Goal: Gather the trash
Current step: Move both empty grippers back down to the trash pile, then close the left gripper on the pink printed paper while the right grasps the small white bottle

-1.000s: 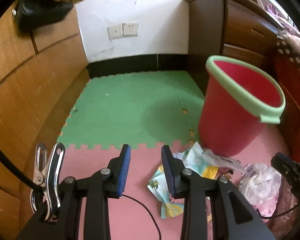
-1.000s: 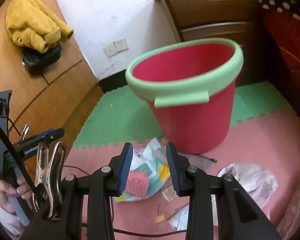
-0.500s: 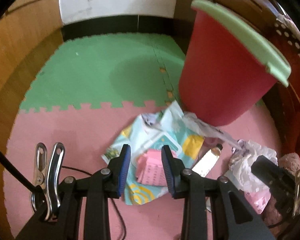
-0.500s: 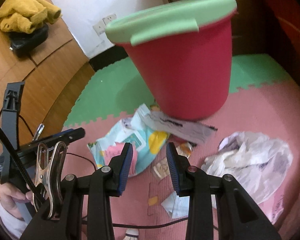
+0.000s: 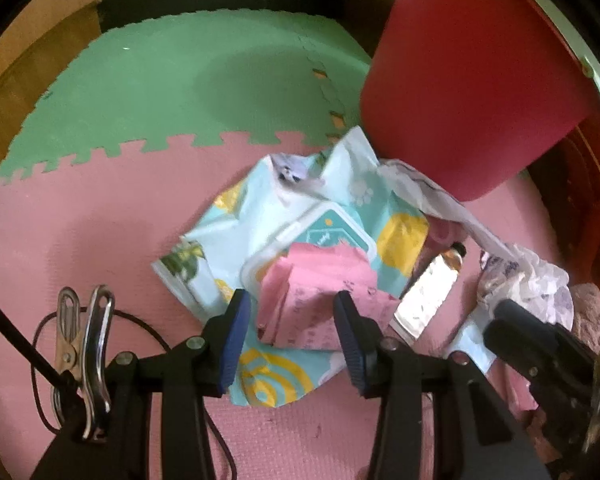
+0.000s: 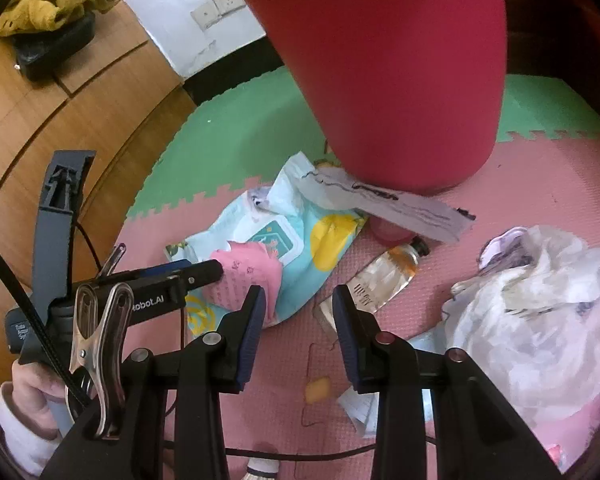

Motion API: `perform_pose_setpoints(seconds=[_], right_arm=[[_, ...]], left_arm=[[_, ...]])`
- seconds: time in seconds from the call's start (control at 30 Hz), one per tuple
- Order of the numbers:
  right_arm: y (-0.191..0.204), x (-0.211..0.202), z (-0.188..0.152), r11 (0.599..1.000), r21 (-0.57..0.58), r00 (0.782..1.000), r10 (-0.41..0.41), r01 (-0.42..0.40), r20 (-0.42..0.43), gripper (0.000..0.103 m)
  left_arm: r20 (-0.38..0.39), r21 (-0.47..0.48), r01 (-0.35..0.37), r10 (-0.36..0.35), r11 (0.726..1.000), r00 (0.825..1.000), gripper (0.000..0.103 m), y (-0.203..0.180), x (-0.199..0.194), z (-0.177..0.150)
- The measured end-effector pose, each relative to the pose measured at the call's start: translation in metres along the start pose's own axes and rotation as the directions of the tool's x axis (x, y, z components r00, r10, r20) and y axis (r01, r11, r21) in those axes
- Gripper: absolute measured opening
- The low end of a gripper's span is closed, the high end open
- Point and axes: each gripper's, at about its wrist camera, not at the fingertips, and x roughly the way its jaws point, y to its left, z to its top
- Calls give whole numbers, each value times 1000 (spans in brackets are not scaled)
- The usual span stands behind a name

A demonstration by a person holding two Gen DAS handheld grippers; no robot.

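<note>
Trash lies on the pink foam mat in front of a red bucket [image 5: 460,80] with a pale green rim. A pink wrapper [image 5: 316,288] lies on a light blue wet-wipe pack [image 5: 300,224]. My left gripper [image 5: 292,316] is open, its jaws on either side of the pink wrapper's near edge. My right gripper [image 6: 298,312] is open, low over the mat, next to a clear tube [image 6: 384,276]. The left gripper [image 6: 204,272] also shows in the right wrist view, touching the pink wrapper [image 6: 248,276]. A crumpled white plastic bag [image 6: 540,312] lies on the right.
A long paper strip [image 6: 384,200] lies against the bucket's [image 6: 400,72] base. The floor is pink mat [image 5: 80,240] and green mat [image 5: 180,80]. Wooden cabinets [image 6: 72,120] stand on the left, with a yellow cloth [image 6: 56,0] on top. Small scraps [image 6: 318,392] lie near the right gripper.
Both grippers have dropped toward the floor and moved forward to the trash. The left gripper's jaws have opened wider around the pink wrapper. The right gripper's jaws stay open.
</note>
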Motion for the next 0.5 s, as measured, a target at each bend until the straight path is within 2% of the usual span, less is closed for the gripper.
perform_pose_setpoints(seconds=[0.1,0.2,0.3,0.4,0.5], right_arm=[[-2,3,2,1000,3,1000,-12,12,3,36],[-7,1,8,998,-4,998,-61,61,20,36],[-16,-1,13,995,15,995,-98,98,34,36],[-27,-1,14,994,58,995,-95,93,26,36],[-32,5,14,993,61,995,-103,102,4,36]], left_arm=[[-13,29,26,-26,999,1000,50,-6,4,-3],[-22,55,40,-39,998,999,57,-13,7,-4],[-29,84,40,-37,996,999,58,-19,11,-5],[-32,89,28,-26,996,999,58,-20,14,-5],[-14,73,44,-43,996,999,58,-17,8,-6]])
